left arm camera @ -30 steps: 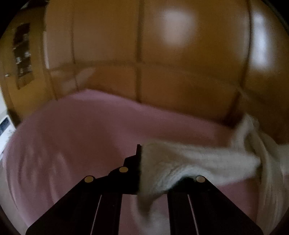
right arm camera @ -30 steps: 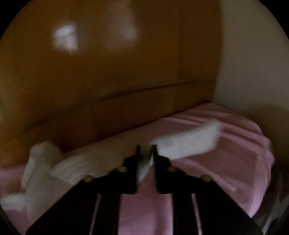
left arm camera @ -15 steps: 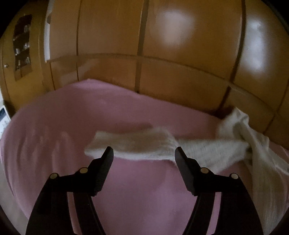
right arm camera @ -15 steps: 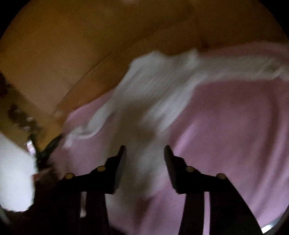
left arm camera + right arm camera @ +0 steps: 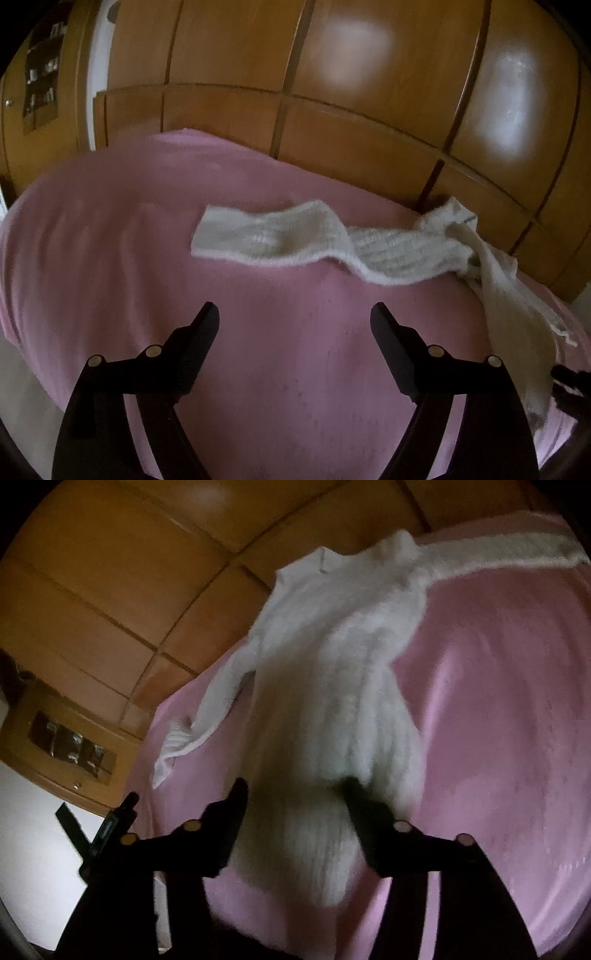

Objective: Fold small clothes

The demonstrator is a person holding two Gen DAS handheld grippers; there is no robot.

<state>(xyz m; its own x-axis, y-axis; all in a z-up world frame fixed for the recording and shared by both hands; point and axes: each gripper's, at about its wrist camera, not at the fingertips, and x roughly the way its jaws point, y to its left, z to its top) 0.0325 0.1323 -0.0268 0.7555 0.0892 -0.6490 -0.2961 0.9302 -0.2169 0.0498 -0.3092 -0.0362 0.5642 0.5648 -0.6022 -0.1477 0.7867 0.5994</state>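
Note:
A white knitted sweater lies on a pink bedcover. In the left wrist view one sleeve stretches flat to the left, and the body runs down the right side. My left gripper is open and empty, above the bedcover, short of the sleeve. My right gripper is open with its fingers on either side of the sweater's lower body, which bunches between them. The other sleeve lies out to the left.
A glossy wooden wardrobe stands right behind the bed. A wooden cabinet with small items and a white wall are at the left of the right wrist view. The bed's edge drops off at the left.
My left gripper let go of the sleeve, opened, and pulled back; the sleeve now lies flat. My right gripper opened, swung round to the sweater's body and now straddles it.

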